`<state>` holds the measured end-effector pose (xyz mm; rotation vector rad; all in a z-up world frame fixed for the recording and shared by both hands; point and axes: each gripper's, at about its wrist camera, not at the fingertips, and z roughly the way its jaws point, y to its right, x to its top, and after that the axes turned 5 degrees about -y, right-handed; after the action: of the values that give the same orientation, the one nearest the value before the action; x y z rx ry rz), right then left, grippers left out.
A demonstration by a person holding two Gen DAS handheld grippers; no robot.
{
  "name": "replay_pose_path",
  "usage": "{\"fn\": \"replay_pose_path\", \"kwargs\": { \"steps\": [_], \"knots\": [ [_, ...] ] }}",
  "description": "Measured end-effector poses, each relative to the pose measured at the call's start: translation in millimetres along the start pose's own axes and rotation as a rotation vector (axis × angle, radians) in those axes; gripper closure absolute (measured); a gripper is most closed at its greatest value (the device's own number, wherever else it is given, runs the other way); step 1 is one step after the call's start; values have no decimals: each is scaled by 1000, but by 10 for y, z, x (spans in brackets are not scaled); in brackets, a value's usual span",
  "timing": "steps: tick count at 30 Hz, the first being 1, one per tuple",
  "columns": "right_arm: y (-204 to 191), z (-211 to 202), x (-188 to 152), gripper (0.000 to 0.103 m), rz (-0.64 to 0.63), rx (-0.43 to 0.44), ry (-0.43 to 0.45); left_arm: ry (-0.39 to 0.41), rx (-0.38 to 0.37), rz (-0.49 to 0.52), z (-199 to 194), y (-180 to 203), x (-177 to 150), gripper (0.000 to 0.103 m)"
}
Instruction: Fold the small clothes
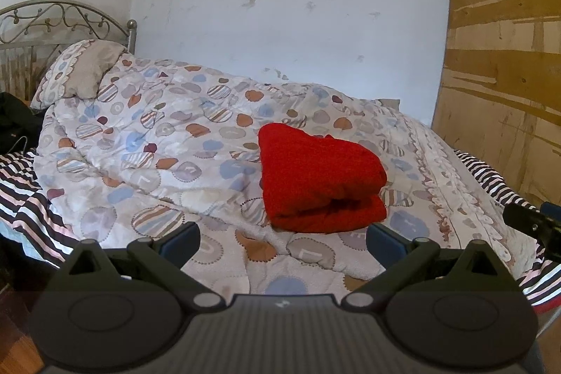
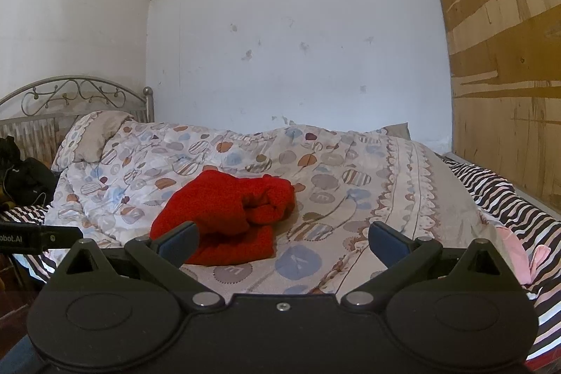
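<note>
A red garment (image 1: 317, 179) lies folded into a thick bundle on the patterned quilt (image 1: 157, 142). In the right wrist view the same red garment (image 2: 228, 212) sits left of centre on the quilt (image 2: 368, 198), its layers bunched at the right end. My left gripper (image 1: 283, 242) is open, held back from the bundle's near edge with nothing between its fingers. My right gripper (image 2: 283, 242) is open too, its left finger (image 2: 178, 242) in front of the cloth's near corner. The right gripper's tip (image 1: 533, 225) shows at the right edge of the left wrist view.
The bed has a metal headboard (image 2: 73, 97), a pillow (image 1: 84, 69) and a striped sheet (image 2: 501, 195) under the quilt. Dark items (image 2: 24, 174) lie at the left by the headboard. A brown board (image 1: 505, 58) stands on the right, a white wall behind.
</note>
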<state>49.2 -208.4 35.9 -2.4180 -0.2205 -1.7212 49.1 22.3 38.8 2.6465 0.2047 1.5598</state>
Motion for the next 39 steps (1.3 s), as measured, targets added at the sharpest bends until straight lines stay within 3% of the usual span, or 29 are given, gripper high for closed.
{"fn": "replay_pose_path", "kwargs": {
  "steps": [33,39],
  "knots": [
    [54,46,-46,0,-13,-5,-12,-13,21,-7,10,-36,-36,0],
    [65,40,-67,0,-19,-5,-14,-27,-9,-17,0,-38,-45,0]
  ]
}}
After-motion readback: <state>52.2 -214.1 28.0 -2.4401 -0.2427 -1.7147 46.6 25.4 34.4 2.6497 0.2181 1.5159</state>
